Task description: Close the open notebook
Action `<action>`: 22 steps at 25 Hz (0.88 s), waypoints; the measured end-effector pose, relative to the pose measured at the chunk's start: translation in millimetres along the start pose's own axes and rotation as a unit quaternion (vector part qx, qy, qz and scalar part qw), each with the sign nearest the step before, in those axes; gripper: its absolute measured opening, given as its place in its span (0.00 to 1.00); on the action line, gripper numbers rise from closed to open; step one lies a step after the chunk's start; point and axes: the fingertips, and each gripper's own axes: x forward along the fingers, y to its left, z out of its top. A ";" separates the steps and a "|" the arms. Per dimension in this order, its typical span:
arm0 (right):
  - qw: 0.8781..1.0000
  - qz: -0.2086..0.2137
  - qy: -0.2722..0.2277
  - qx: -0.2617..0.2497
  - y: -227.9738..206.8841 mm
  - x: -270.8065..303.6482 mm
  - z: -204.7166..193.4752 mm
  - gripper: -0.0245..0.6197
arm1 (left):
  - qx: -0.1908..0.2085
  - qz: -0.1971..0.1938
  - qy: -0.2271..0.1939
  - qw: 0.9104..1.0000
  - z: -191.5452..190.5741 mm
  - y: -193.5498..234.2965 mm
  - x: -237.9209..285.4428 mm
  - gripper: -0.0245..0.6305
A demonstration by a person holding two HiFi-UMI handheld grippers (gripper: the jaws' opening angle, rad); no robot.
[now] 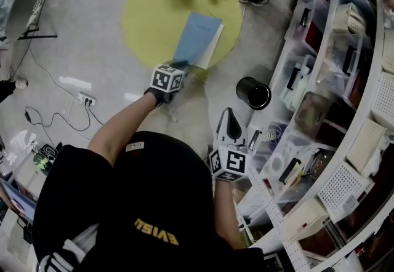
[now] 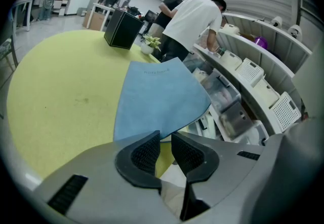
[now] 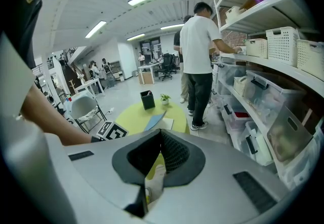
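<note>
While the left tool point(image 1: 183, 68) sits at the near corner of the notebook point(image 1: 197, 37) in the head view, the blue cover leans over the white pages without lying flat, so the closing looks unfinished. The notebook lies toward 5 o'clock on the round table point(image 1: 148, 12), its near corner close to the rim, and at 12 to 1 o'clock from the left tool. The right tool point(image 1: 229, 112) hangs well apart at 5 o'clock, off the table.

In the left gripper view, the left tool point(image 2: 165, 137) is released: its jaws stand a little apart, the edge of the notebook point(image 2: 157, 96) at their tips and neither pad pressing on it. Unsupported, the cover may spring back open. A forward shove could slide the notebook across the table point(image 2: 61, 91) instead of folding it, and a pull toward 6 o'clock could drag it over the rim.

In the right gripper view, the right tool point(image 3: 161, 134) is clenched on nothing. The notebook point(image 3: 154, 120) shows far off at 12 o'clock, too distant to steady.
</note>
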 end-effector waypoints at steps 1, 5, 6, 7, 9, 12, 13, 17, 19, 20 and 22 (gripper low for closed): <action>1.000 -0.001 0.000 0.000 -0.3 0.3 -0.1 0.04 | 0.000 0.000 0.001 1.000 -0.1 0.2 0.1 0.15; 1.000 -0.002 -0.001 0.002 -0.1 1.7 0.3 0.04 | 0.004 -0.002 0.008 1.000 0.0 0.3 1.5 0.16; 1.000 -0.002 -0.001 0.003 0.1 1.9 0.4 0.04 | 0.005 -0.003 0.011 1.000 -0.1 0.3 1.8 0.16; 1.000 -0.003 -0.001 0.003 0.3 2.1 0.5 0.04 | 0.006 -0.004 0.013 1.000 -0.3 0.3 2.1 0.17; 1.000 -0.003 -0.001 0.004 0.5 2.2 0.1 0.04 | 0.007 -0.004 0.017 1.000 -1.1 0.3 2.8 0.17; 1.000 -0.005 0.000 0.005 -1.3 2.3 -2.2 0.04 | 0.007 -0.004 0.020 1.000 -1.6 -0.1 4.6 0.18; 1.000 -0.006 0.001 0.006 -2.3 2.2 -3.0 0.04 | 0.006 -0.003 0.021 1.000 -1.7 -0.5 5.2 0.19; 1.000 -0.010 0.003 0.008 -4.9 0.8 -4.9 0.04 | 0.004 -0.001 0.020 1.000 -2.2 -1.5 5.9 0.19; 1.000 -0.010 0.002 0.009 -4.9 1.3 -4.7 0.04 | 0.006 -0.001 0.022 1.000 -2.0 -1.3 6.2 0.19; 1.000 -0.010 0.002 0.009 -4.6 1.7 -4.6 0.04 | 0.007 -0.002 0.023 1.000 -2.0 -1.1 6.1 0.20; 1.000 -0.010 0.002 0.009 -4.0 2.5 -4.8 0.04 | 0.007 -0.002 0.025 1.000 -2.4 -1.2 5.4 0.20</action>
